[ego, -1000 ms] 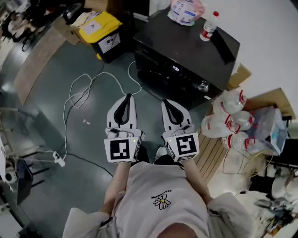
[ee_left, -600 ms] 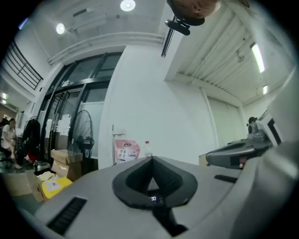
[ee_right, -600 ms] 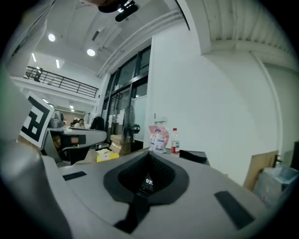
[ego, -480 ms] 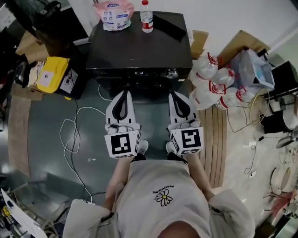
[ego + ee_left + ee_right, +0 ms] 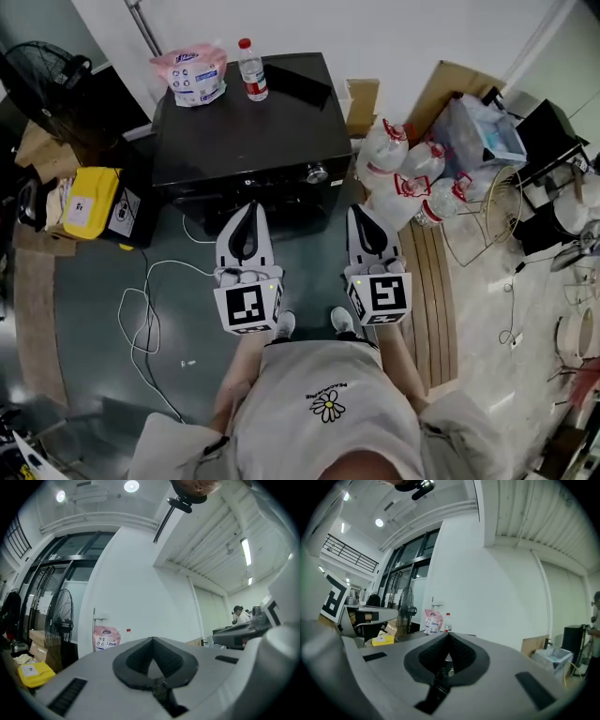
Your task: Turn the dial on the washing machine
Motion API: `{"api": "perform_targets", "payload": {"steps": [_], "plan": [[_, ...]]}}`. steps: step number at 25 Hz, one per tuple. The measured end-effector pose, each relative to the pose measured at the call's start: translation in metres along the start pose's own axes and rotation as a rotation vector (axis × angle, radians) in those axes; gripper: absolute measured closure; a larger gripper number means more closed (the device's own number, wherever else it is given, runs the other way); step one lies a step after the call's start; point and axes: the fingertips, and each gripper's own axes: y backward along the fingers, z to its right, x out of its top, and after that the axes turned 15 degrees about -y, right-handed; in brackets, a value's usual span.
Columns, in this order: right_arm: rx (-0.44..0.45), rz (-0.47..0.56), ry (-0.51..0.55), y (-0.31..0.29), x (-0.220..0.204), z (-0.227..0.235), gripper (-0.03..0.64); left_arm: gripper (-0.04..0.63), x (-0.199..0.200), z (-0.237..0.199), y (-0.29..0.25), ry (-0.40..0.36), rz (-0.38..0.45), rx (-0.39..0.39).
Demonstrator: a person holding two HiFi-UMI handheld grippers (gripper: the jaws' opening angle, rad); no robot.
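The black washing machine (image 5: 244,131) stands at the upper middle of the frame. Its dial (image 5: 316,172) is on the front edge toward the right, and a pink bag (image 5: 187,73) and a bottle (image 5: 250,70) sit on its top. Just below it, at mid-frame, the left hand-held gripper (image 5: 251,206) and the right hand-held gripper (image 5: 357,212) point toward the machine, each with jaws closed tip to tip on nothing; the right one's tip lies below and right of the dial. Jugs (image 5: 403,173) crowd the floor (image 5: 103,309) right of the machine, and a yellow box (image 5: 89,202) sits at its left.
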Motion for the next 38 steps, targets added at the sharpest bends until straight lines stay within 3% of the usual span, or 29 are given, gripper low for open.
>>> {"api": "perform_targets", "payload": {"steps": [10,24,30,38], "plan": [[-0.075,0.018,-0.029,0.014,0.005,0.040,0.615,0.597,0.009,0.026,-0.018,-0.007,0.012,-0.057],[-0.040,0.057,0.036,-0.039,0.025,0.076,0.615,0.597,0.003,0.039,-0.077,-0.027,0.002,-0.089],[0.000,0.072,0.047,-0.079,-0.002,0.093,0.615,0.597,-0.049,0.047,-0.113,-0.028,-0.042,-0.061],[0.022,0.038,0.039,-0.088,-0.078,0.111,0.615,0.597,-0.142,0.083,-0.128,-0.001,-0.084,-0.032]]}}
